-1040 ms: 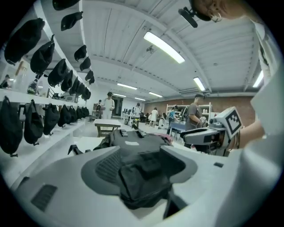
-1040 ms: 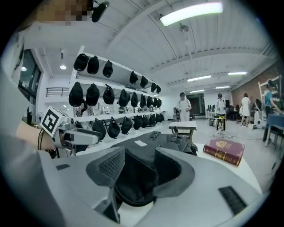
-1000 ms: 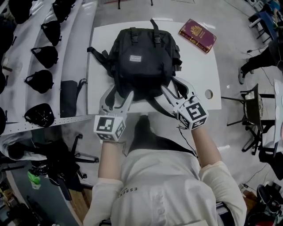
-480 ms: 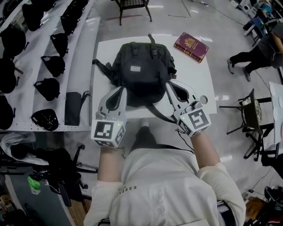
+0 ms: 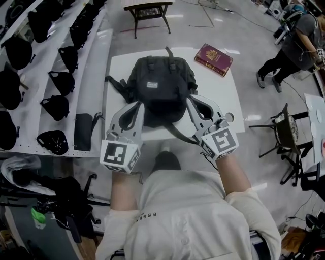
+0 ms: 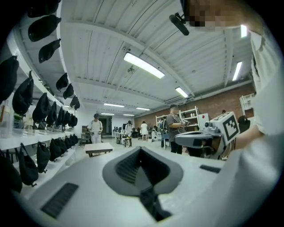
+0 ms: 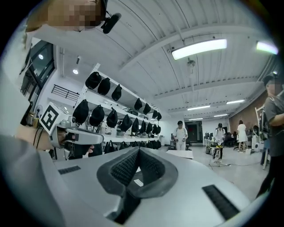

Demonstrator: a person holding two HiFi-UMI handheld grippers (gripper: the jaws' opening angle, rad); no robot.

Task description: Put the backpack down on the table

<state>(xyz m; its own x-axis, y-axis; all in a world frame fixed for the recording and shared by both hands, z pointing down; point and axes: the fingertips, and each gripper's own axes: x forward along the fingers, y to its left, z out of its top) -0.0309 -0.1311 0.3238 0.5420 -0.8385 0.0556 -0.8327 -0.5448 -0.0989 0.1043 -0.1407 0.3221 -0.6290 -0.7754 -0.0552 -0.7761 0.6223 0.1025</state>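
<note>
The black backpack (image 5: 161,87) lies flat on the white table (image 5: 223,96), straps trailing over the near edge. My left gripper (image 5: 140,104) hovers over the pack's near left corner and my right gripper (image 5: 189,99) over its near right corner. Both are shut, with nothing between their jaws. The left gripper view shows closed jaws (image 6: 141,149) pointing level into the room, and the right gripper view shows the same (image 7: 138,149). Neither of these two views shows the backpack.
A dark red book (image 5: 213,59) lies at the table's far right corner. A round hole (image 5: 229,117) sits near the table's right edge. Shelves of black bags (image 5: 56,106) run along the left. A low bench (image 5: 147,10) stands beyond the table; a chair (image 5: 284,132) and a person (image 5: 292,45) are at right.
Both grippers stood open at the backpack's near edge. They have shut and risen clear of it. The backpack stays on the table.
</note>
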